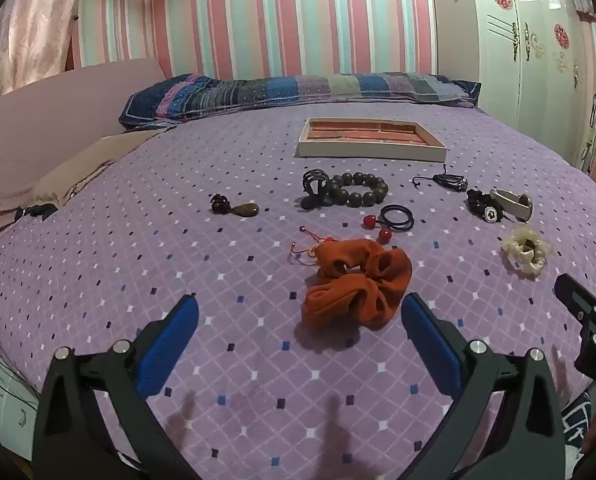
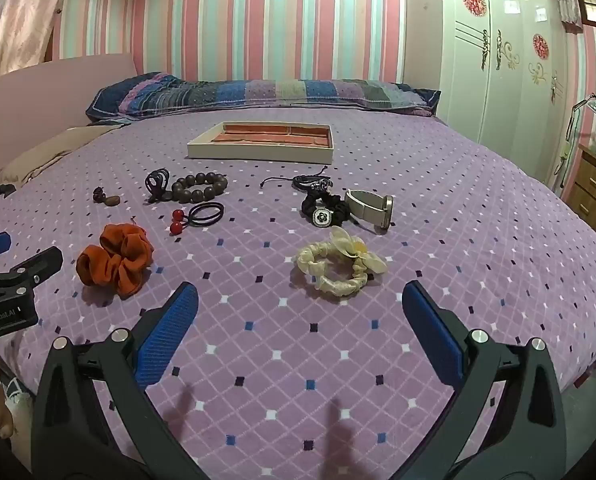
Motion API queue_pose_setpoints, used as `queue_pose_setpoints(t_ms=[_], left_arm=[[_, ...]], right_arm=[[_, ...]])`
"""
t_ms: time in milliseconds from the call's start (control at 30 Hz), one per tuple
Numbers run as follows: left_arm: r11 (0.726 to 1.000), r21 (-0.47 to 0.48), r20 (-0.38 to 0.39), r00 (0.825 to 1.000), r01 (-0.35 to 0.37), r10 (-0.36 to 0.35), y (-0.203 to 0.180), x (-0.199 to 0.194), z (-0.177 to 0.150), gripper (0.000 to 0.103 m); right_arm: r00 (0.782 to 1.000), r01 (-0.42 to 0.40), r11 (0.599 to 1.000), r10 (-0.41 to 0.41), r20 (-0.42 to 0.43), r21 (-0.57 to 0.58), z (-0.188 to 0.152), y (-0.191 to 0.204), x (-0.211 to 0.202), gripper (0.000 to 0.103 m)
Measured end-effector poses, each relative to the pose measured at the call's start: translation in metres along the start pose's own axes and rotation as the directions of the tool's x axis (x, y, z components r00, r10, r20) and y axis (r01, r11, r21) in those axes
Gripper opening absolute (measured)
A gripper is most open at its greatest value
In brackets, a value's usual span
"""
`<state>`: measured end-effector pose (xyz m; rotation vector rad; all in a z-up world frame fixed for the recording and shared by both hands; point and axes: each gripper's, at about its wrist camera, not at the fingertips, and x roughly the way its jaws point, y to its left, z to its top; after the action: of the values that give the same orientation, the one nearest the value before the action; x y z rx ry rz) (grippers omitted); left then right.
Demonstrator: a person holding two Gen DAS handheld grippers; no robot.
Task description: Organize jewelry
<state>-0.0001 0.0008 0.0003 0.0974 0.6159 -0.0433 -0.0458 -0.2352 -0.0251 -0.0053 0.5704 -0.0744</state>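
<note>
Beside bedspread (image 2: 458,240), left gripper (image 2: 1,276) reads "GenRobot.AI".

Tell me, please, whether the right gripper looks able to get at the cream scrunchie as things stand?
Probably yes. The right gripper is open, and the cream scrunchie lies just ahead of it on the bedspread, with only bare cloth between them.
</note>
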Motion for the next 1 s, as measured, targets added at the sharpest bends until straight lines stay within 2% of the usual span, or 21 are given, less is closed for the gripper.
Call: queue_pose_setpoints(t_ms=[1000], left_arm=[[1.000,-0.014,-0.006,1.000,0.002,-0.002,0.0061,0.0033,0.0015,0.099]], right_arm=[[1.000,0.019,1.000,-0.019,0.011,-0.007,0.0012,0.0021,0.0039,0.099]])
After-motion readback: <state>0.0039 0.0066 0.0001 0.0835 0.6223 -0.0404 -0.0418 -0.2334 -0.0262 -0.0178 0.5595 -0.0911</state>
